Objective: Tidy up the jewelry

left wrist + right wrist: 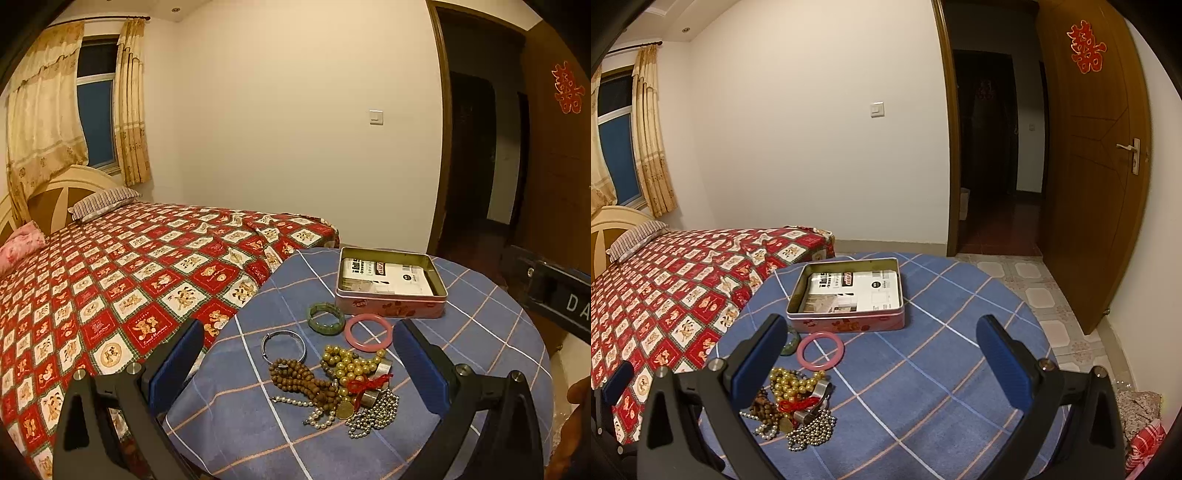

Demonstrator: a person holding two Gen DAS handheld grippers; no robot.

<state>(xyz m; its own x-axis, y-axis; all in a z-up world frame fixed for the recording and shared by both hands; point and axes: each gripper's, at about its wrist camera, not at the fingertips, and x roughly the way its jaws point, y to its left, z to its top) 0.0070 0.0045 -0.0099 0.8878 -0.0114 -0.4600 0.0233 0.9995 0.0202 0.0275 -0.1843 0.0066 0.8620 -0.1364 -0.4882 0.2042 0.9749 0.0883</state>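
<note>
A tangled pile of jewelry (343, 387) lies on a round table under a blue checked cloth (480, 332): brown wooden beads, gold pearls, silver bead chains, a red thread. Beside it lie a silver bangle (283, 345), a green bracelet (326, 318) and a pink bangle (368, 331). Behind them stands an open pink tin (391, 282) with printed paper inside. My left gripper (299, 354) hangs open above the pile, holding nothing. My right gripper (882, 350) is open over the cloth, right of the pile (798, 402), pink bangle (820, 350) and tin (847, 291).
A bed with a red patterned cover (110, 288) borders the table's left side. An open wooden door (1097, 166) and a dark doorway (993, 147) lie to the right, with tiled floor (1045, 295) beyond the table. The right gripper's body (554, 295) shows at the left view's right edge.
</note>
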